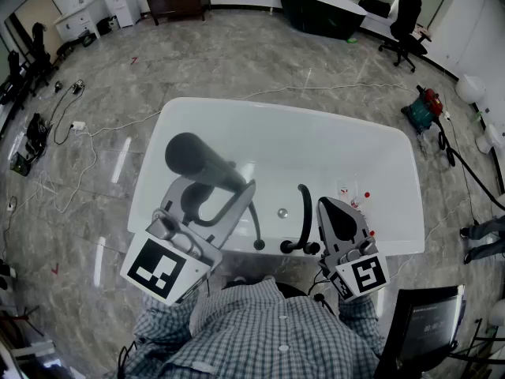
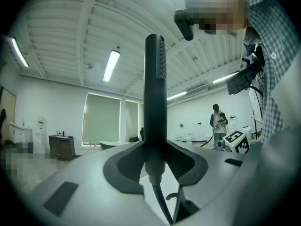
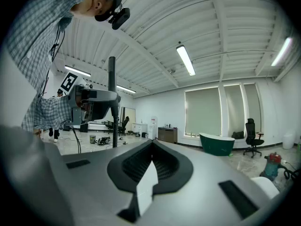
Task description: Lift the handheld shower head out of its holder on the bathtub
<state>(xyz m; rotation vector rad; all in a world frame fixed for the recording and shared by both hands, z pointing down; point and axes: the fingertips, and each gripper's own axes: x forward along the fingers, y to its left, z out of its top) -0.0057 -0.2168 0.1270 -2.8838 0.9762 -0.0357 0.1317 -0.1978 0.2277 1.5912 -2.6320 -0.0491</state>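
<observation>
The dark handheld shower head (image 1: pixel 197 160) is up in the air over the near left part of the white bathtub (image 1: pixel 394 144). My left gripper (image 1: pixel 217 196) is shut on its handle. In the left gripper view the shower head (image 2: pixel 154 93) stands upright between the jaws of the left gripper (image 2: pixel 155 161), and its black hose (image 2: pixel 162 201) hangs below. The hose (image 1: pixel 254 223) runs down to a fitting on the tub's near rim, beside the black curved faucet (image 1: pixel 304 219). My right gripper (image 1: pixel 335 212) hovers at the near rim, right of the faucet. The right gripper (image 3: pixel 151 147) is shut and holds nothing.
Small items (image 1: pixel 355 200) sit on the tub's rim near the right gripper. A dark green bathtub (image 1: pixel 319 6) and an office chair (image 1: pixel 404 22) stand far back. A red vacuum (image 1: pixel 426 105) and cables lie on the marble floor. A dark stand (image 1: pixel 426 322) is at my right.
</observation>
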